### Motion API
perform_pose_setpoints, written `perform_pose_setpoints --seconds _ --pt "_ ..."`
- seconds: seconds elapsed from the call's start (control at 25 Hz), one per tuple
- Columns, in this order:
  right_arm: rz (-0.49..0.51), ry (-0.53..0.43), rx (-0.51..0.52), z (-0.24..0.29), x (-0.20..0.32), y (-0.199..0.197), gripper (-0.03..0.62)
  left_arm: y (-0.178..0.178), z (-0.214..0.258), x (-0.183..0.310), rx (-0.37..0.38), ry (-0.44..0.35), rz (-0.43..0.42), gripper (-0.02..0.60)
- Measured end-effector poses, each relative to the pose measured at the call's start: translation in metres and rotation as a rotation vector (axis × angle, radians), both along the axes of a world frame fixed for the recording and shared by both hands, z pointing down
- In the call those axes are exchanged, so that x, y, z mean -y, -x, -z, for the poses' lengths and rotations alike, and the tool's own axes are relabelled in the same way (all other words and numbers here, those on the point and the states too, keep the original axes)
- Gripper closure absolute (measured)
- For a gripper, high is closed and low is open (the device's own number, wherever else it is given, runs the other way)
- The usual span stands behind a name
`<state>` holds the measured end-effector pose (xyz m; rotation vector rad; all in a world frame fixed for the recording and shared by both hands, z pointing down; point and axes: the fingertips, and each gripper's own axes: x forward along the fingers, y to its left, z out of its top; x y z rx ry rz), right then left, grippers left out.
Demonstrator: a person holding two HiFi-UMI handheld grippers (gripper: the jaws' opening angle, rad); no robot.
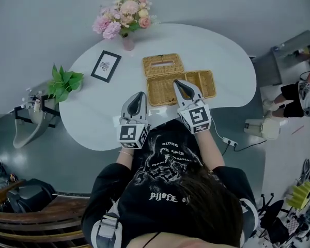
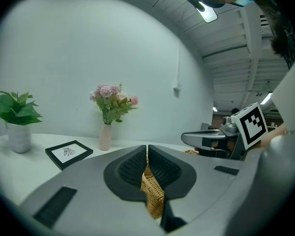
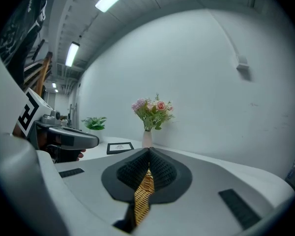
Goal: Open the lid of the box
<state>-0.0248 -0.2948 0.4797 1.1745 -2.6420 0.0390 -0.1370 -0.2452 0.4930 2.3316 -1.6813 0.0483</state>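
The woven box [image 1: 163,92] sits in the middle of the white desk [image 1: 93,123], in front of the flower vase [image 1: 128,41]. Its slotted lid [image 1: 163,65] lies open just behind it. The left gripper [image 1: 139,96] has its fingers [image 2: 130,168] pressed together on a strip of the box's weave at the near left side, and the right gripper [image 1: 179,83] pinches the weave the same way further right.
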Motion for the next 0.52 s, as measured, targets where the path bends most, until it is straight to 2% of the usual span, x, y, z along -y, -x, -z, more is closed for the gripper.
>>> perform_pose_setpoints --seconds 0.28,0.52 --pt "-0.02 0.027 -0.021 -0.006 0.001 -0.002 0.569 0.012 0.002 -0.001 -0.002 -0.006 0.048 0.555" --pt "-0.034 -0.011 -0.079 -0.008 0.005 0.001 0.569 0.019 0.001 0.002 0.012 -0.009 0.058 0.554"
